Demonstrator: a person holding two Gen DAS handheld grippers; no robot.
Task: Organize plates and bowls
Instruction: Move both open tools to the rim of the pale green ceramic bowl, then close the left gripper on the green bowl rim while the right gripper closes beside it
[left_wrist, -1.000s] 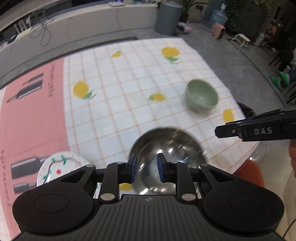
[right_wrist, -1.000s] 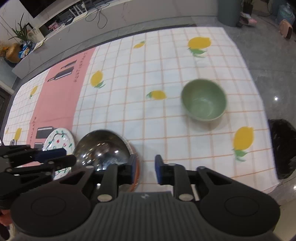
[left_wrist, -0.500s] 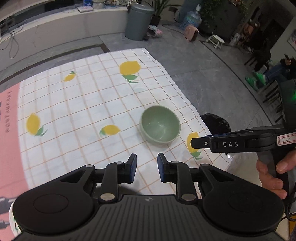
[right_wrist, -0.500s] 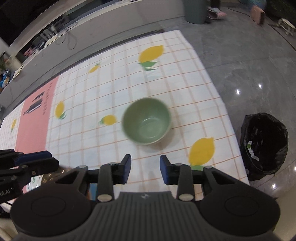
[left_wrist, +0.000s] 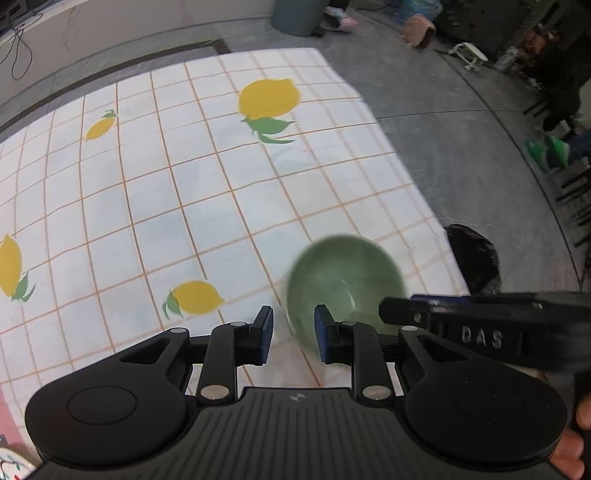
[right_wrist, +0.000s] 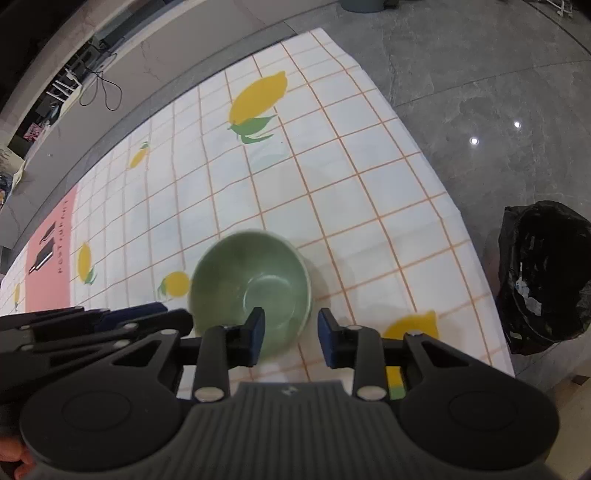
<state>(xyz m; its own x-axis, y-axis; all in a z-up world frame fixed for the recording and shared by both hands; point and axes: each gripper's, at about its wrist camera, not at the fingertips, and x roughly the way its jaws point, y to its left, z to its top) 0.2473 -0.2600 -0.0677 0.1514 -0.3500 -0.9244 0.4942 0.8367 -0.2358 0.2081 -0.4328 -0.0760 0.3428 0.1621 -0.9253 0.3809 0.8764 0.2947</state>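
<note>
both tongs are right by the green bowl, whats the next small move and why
Probably lower the right tongs a little further so the pads straddle the near rim of the round green ceramic bowl, then close. The jaws stand apart with nothing gripped, one pad lined up over the bowl's inside and the other outside its wall.

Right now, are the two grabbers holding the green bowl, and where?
Nothing is held yet. The left gripper and right gripper each straddle the green bowl at opposite sides of its rim, pads not pressing.

Left hand-held gripper (left_wrist: 293, 330) and right hand-held gripper (right_wrist: 291, 338) side by side, steeply downward, jaws slightly parted, empty.
</note>
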